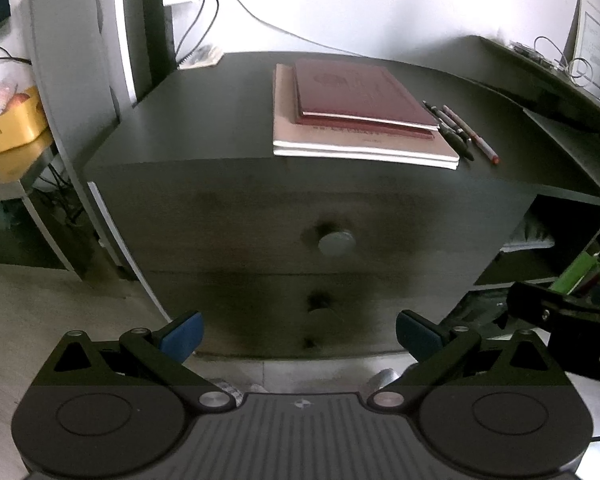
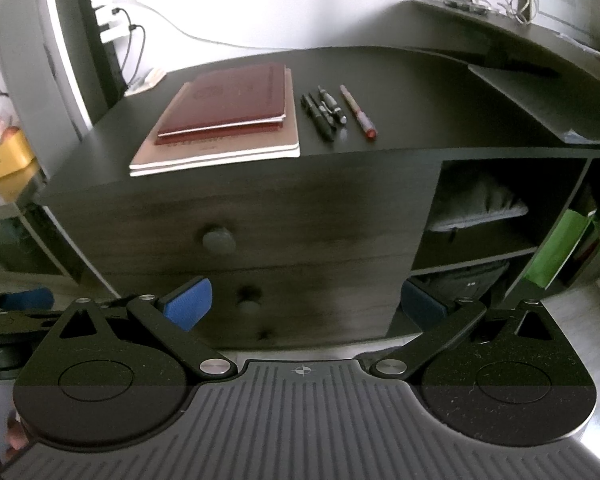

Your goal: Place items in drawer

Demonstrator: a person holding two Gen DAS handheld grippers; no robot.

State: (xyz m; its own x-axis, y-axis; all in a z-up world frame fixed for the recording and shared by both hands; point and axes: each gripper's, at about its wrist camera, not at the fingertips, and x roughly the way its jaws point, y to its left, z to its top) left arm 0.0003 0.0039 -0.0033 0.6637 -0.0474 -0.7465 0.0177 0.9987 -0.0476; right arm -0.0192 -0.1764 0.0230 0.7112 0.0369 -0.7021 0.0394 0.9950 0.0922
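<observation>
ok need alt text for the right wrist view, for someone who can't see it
The open, empty right gripper faces a dark cabinet whose top drawer is closed, its round knob ahead and left. On the cabinet top lie stacked books, maroon ones uppermost, with black pens and a red pen beside them to the right.

The left gripper is held level, its blue-padded jaws spread wide with nothing between them. The right gripper is likewise held wide apart and unloaded, and is glimpsed at 3 o'clock in the left wrist view.
</observation>
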